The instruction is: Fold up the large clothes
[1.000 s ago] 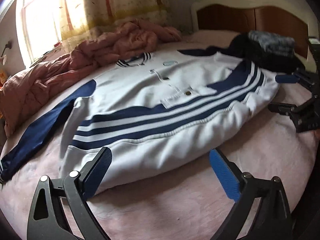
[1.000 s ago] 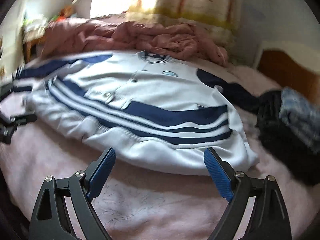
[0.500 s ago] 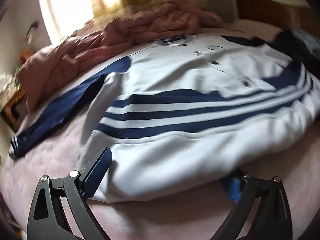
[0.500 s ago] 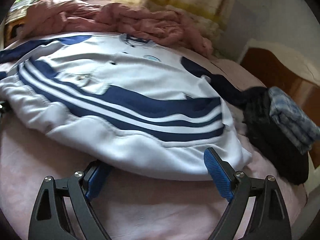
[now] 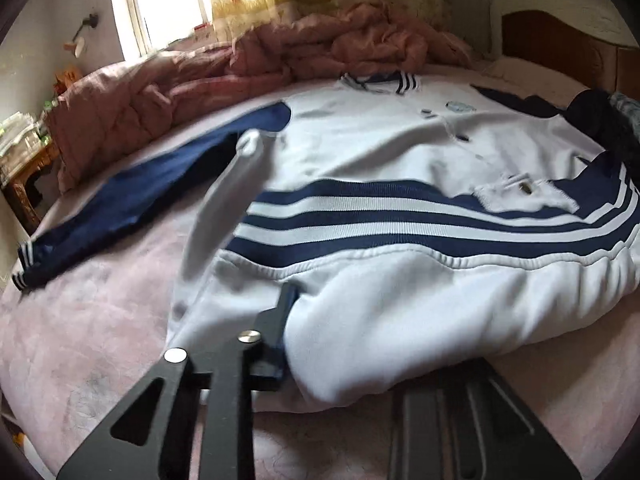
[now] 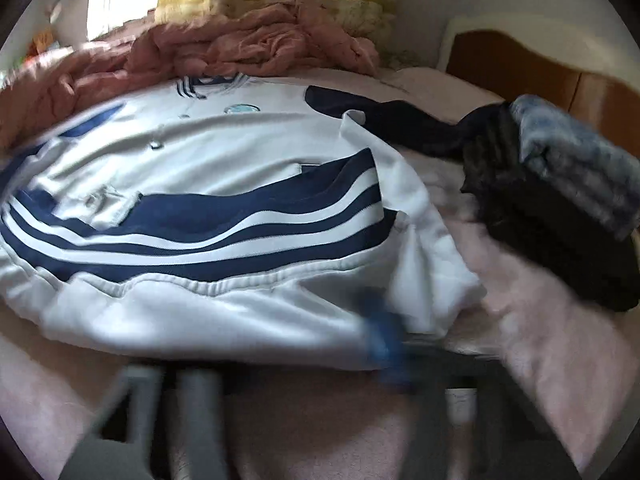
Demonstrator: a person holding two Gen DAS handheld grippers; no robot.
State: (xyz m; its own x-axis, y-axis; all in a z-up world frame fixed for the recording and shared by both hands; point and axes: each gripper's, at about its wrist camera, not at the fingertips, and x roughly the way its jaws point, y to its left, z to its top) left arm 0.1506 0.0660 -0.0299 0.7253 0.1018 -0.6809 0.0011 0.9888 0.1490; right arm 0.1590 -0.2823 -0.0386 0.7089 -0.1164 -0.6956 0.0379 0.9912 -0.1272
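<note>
While both tools pinch its hem, jacket (image 5: 380, 152) covers bed (image 5: 100, 340).

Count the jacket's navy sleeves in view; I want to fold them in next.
2. The outstretched sleeve lies flat left of the jacket; the second sleeve runs toward the dark clothes pile, which hides its end.

White jacket (image 5: 400, 152) with navy sleeves, three navy bands across the lower body, striped rib collar (image 5: 380, 82) at the far end, small light-blue chest badge. Lies front-up, spread flat on the pink bedsheet (image 5: 100, 320), snap placket closed. One navy sleeve (image 5: 132, 208) stretched out sideways, cuff striped. Near white hem band bunched and lifted at both corners, fabric rucked there.
</note>
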